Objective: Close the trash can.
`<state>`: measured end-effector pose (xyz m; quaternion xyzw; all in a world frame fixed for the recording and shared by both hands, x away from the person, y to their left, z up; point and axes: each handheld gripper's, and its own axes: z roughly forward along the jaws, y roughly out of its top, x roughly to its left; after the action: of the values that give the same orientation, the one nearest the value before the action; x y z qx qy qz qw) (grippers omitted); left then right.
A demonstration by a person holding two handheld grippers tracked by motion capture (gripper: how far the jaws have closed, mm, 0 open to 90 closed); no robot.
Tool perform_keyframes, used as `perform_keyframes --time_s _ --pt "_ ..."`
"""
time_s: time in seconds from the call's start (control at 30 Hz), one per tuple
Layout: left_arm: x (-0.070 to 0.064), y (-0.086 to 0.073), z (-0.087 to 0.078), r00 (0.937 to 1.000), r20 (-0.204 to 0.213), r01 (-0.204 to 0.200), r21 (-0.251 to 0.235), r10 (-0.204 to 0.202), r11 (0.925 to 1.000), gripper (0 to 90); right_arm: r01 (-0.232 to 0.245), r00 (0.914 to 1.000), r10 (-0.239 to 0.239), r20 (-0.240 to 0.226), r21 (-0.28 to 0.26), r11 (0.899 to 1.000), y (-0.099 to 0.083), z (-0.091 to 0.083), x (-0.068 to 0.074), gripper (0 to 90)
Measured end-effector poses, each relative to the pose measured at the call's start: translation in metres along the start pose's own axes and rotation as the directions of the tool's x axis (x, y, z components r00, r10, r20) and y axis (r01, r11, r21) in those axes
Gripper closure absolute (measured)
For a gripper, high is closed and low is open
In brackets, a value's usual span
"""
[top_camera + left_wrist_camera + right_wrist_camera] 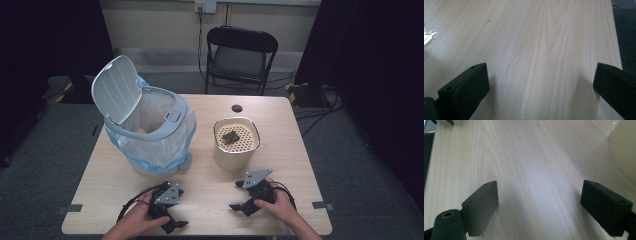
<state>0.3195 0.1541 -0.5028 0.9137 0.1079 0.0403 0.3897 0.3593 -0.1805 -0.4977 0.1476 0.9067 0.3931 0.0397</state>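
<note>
A white bin (pixel 150 131) with its lid (pixel 115 87) swung up and a pale blue bag liner stands on the left of the wooden table (pixel 205 177). Right of it is a beige canister (pixel 236 145) whose perforated top holds dark scraps (pixel 231 136). My left gripper (pixel 181 207) lies near the table's front edge, held by a hand, jaws wide apart over bare wood (pixel 541 80). My right gripper (pixel 236 195) rests just in front of the canister, open, with nothing between its jaws (pixel 539 197). The canister's wall (pixel 624 150) shows at the right in the right gripper view.
A black folding chair (pixel 240 55) stands beyond the table's far edge. A small dark round hole (pixel 237 108) sits near that edge. Grey tape tabs (pixel 74 207) mark the front corners. Dark curtains hang on both sides.
</note>
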Motion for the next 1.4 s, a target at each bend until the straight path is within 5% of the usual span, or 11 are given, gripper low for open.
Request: perform_keyframes --time_s 0.2,0.4,0.47,0.5,0.57,0.87,0.9,1.0,1.17,1.4 --pt "-0.001 0.000 0.001 0.9999 -0.011 0.009 -0.006 -0.009 0.9999 0.0 0.012 0.9998 -0.012 0.018 -0.019 1.000 -0.002 0.001 -0.001 13.9" --pt "-0.006 -0.002 -0.007 0.9996 0.022 0.019 0.014 -0.019 0.9997 1.3 0.026 0.9992 -0.026 0.031 -0.011 1.000 -0.002 0.002 0.001 13.0" --pt "-0.007 -0.002 -0.010 0.9991 0.034 0.024 0.014 -0.025 0.9996 14.4 0.028 0.9991 -0.028 0.031 -0.012 1.000 -0.002 0.002 0.001 13.0" --pt "-0.008 -0.002 -0.018 0.9966 0.071 0.041 0.013 -0.042 0.9991 23.6 0.029 0.9992 -0.028 0.030 -0.011 1.000 -0.002 0.002 0.001 13.0" --pt "-0.009 -0.004 -0.024 0.9966 0.072 0.037 0.045 -0.040 0.9983 20.1 0.029 0.9991 -0.029 0.030 -0.011 1.000 -0.002 0.002 0.001 12.9" --pt "-0.009 -0.009 -0.054 0.9879 0.069 0.136 0.048 -0.139 0.9896 15.4 0.031 0.9991 -0.031 0.030 -0.011 0.999 -0.002 0.002 0.001 12.9" --pt "-0.008 -0.010 -0.064 0.9808 0.068 0.180 0.044 -0.183 0.9827 16.0 0.030 0.9991 -0.030 0.030 -0.011 0.999 -0.002 0.002 0.001 12.9" --pt "-0.007 -0.011 -0.080 0.9797 0.045 0.194 0.041 -0.195 0.9802 15.9 0.030 0.9991 -0.030 0.030 -0.011 0.999 -0.002 0.002 0.001 12.9" --pt "-0.004 -0.013 -0.105 0.9690 -0.002 0.247 0.035 -0.247 0.9684 16.4 0.030 0.9991 -0.030 0.030 -0.011 0.999 -0.002 0.002 0.001 12.9" --pt "0.002 -0.018 -0.138 0.9510 -0.042 0.307 0.026 -0.306 0.9512 31.0 0.030 0.9991 -0.030 0.030 -0.011 0.999 -0.002 0.002 0.001 12.9"
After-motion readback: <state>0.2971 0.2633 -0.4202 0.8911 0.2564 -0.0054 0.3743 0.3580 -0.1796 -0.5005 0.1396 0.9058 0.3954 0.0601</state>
